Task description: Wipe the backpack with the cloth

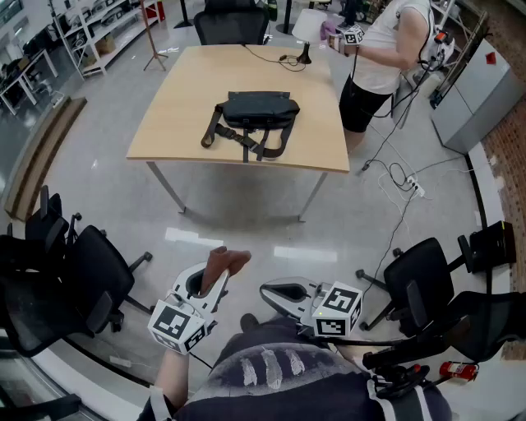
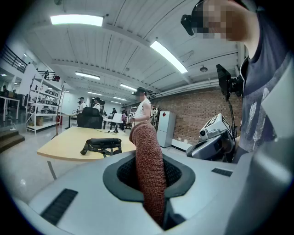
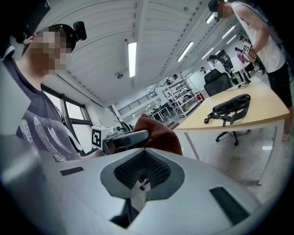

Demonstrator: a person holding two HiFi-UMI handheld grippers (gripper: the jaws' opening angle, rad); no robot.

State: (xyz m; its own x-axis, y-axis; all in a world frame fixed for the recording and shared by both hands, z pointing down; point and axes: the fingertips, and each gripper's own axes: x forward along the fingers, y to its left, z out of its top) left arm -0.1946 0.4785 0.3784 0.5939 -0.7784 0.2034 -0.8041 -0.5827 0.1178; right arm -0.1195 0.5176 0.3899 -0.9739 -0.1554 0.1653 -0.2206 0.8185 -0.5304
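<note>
The black backpack [image 1: 251,115] lies flat on the light wooden table [image 1: 181,107], far ahead of me across the floor. It also shows small in the left gripper view as the backpack [image 2: 103,144] and in the right gripper view as the backpack [image 3: 232,105]. My left gripper [image 1: 209,282] is held low near my body, shut on a rust-brown cloth [image 1: 224,262] that stands up between its jaws; the cloth [image 2: 149,160] fills the middle of that view. My right gripper [image 1: 285,293] hovers beside it, shut, with no task object in it. The cloth [image 3: 161,135] shows just beyond it.
Another person [image 1: 382,49] stands at the table's far right corner. Black office chairs stand at my left [image 1: 74,279], at my right [image 1: 427,279] and behind the table [image 1: 233,20]. A cable and power strip [image 1: 407,182] lie on the floor. A grey cabinet [image 1: 477,90] is far right.
</note>
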